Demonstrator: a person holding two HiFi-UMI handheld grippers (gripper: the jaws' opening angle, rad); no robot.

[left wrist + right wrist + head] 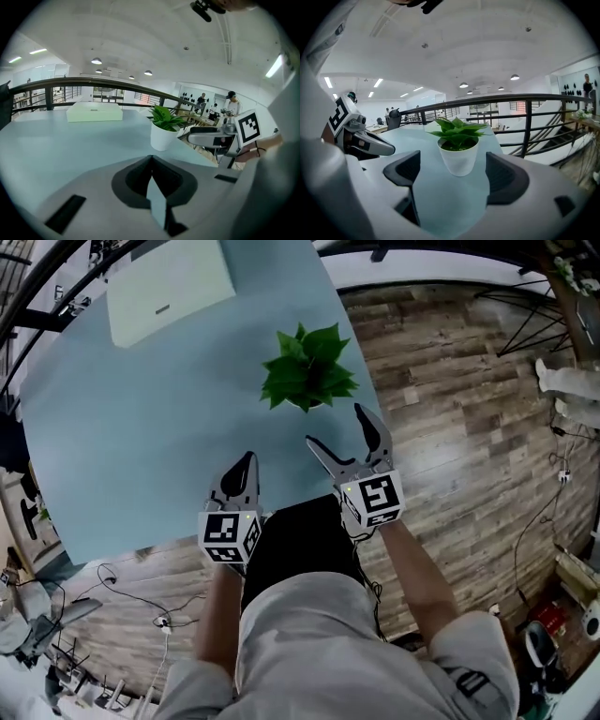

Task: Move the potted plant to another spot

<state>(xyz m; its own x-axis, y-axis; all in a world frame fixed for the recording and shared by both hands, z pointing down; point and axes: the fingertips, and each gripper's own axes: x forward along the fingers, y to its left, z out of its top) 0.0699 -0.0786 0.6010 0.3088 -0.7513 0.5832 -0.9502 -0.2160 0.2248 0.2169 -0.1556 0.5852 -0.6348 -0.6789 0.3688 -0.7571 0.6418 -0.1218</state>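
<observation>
A small potted plant [307, 371], green leaves in a white pot [459, 157], stands upright near the right edge of the pale blue table [141, 409]. My right gripper [336, 427] is open, its jaws spread wide just short of the pot. In the right gripper view the pot sits centred ahead of the two dark pads [504, 176], untouched. My left gripper [246, 465] hangs over the table's near edge, left of the plant, with its jaws shut and nothing between them [151, 161]. From the left gripper view the plant [164, 129] stands ahead to the right, beside the right gripper [211, 137].
A flat white box [169, 287] lies at the table's far side. The table's curved right edge [361, 362] drops to a wooden floor [469, 427]. A dark railing [525, 101] runs behind the table. Cables [131, 601] lie on the floor at the near left.
</observation>
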